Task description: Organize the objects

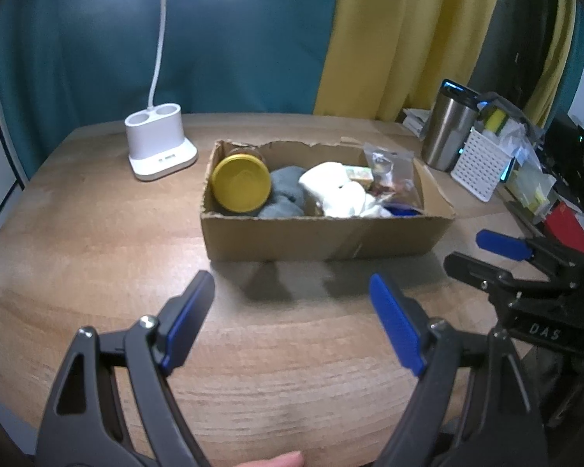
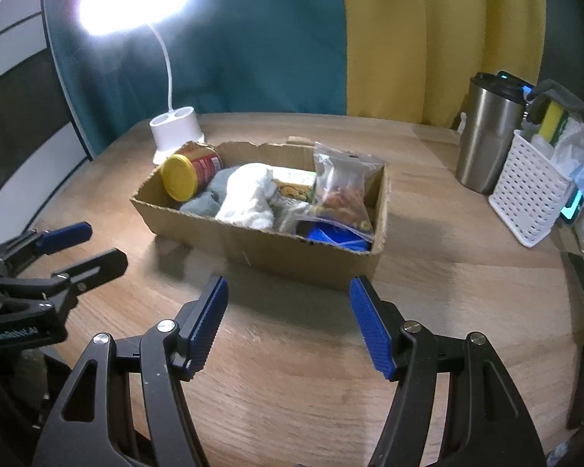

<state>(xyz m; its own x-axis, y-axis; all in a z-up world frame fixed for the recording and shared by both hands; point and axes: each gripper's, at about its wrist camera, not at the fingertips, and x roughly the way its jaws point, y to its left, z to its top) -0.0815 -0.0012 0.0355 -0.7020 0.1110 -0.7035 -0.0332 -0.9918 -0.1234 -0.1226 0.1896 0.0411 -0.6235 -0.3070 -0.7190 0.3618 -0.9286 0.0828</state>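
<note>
A torn cardboard box sits mid-table. It holds a red can with a yellow lid, a grey cloth, a white cloth, a small yellow-green carton, a clear snack bag and something blue. My left gripper is open and empty, in front of the box. My right gripper is open and empty, also short of the box; it shows at the right of the left wrist view.
A white desk lamp base stands behind the box on the left. A steel tumbler and a white perforated basket with sponges and bags stand at the right. Curtains hang behind the wooden table.
</note>
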